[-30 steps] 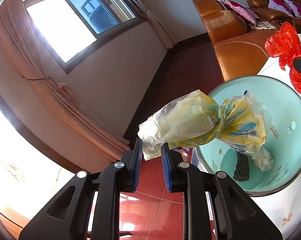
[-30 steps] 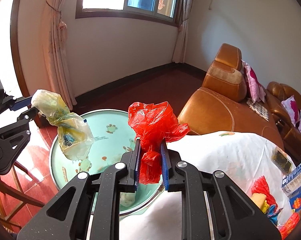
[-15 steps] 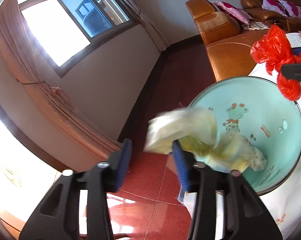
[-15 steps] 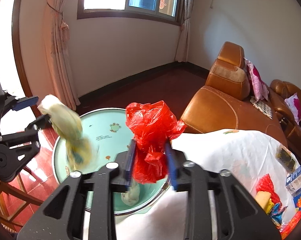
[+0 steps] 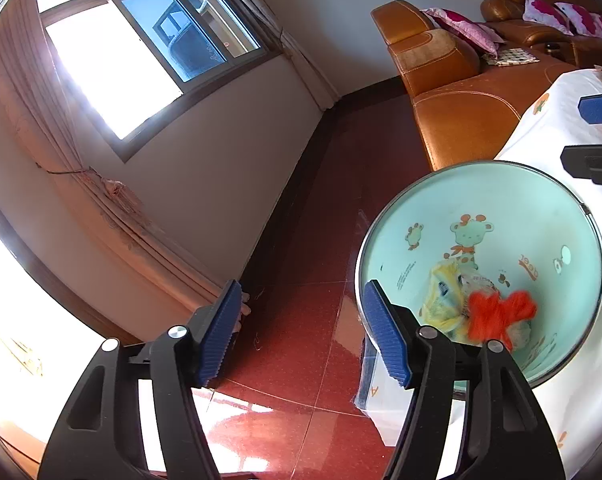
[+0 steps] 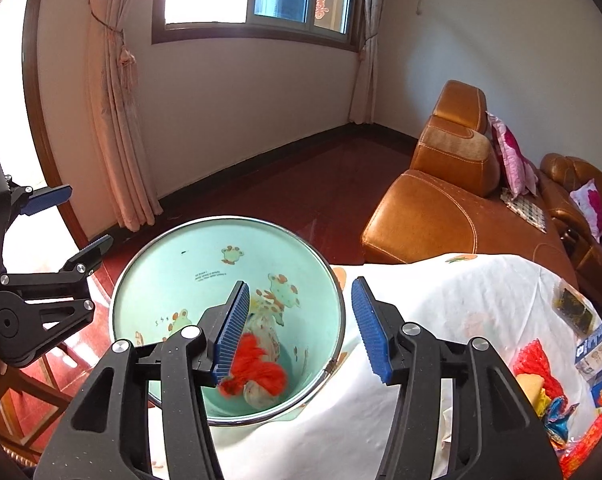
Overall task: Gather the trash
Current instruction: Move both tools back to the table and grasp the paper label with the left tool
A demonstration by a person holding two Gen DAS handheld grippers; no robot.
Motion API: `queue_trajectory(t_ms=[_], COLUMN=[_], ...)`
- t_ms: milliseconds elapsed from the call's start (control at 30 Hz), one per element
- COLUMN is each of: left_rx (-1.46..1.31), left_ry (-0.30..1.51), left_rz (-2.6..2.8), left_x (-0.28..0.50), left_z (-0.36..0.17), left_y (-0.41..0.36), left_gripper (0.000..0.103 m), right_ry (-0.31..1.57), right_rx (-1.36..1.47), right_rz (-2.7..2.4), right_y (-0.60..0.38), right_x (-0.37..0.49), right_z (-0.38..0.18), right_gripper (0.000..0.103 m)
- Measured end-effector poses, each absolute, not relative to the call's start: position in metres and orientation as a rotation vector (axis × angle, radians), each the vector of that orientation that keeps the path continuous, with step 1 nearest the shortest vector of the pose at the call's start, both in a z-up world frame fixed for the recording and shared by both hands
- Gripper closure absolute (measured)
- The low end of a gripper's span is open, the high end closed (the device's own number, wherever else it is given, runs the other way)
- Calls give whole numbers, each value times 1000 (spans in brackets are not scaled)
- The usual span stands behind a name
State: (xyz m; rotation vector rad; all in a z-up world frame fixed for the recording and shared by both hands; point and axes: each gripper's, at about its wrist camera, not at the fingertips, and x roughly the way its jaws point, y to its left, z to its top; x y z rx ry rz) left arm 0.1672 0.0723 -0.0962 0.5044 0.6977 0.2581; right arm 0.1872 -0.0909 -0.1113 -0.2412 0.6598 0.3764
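A mint-green trash bin (image 5: 513, 192) with cartoon prints stands beside the table; it also shows in the right wrist view (image 6: 173, 256). Inside it lie the yellow plastic bag (image 5: 441, 304) and the red plastic bag (image 5: 501, 314), blurred; the red bag (image 6: 261, 372) shows in the right wrist view too. My left gripper (image 5: 301, 332) is open and empty over the floor left of the bin. My right gripper (image 6: 299, 328) is open and empty above the bin's right rim. More wrappers and a red bag (image 6: 541, 376) lie on the table at the right.
A table with a white cloth (image 6: 441, 304) adjoins the bin. A brown leather sofa (image 6: 441, 208) with pink cushions stands behind. Red tiled floor (image 5: 301, 360), a curtain (image 6: 117, 120) and a window wall lie to the left. A wooden chair (image 6: 29, 392) is under my left gripper.
Both grippers have opened. The yellow bag fell from the left gripper and the red bag from the right gripper into the bin.
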Motion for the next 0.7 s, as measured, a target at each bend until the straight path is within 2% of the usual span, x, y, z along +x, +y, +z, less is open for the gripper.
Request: queue_trajectory(t_ms=[67, 400, 700], left_rx=[505, 488, 504], left_ry=[694, 697, 670], left_rz=[260, 192, 44], left_x=[167, 156, 135], left_z=[-96, -94, -96], left_y=[72, 53, -6], left_gripper=[34, 33, 29], right_ry=[658, 655, 633], right_rx=[-231, -190, -99], right_rz=[370, 278, 109], right_y=[-93, -127, -223], right_x=[186, 167, 105], right_z=[-109, -101, -86], right_gripper=[50, 48, 45])
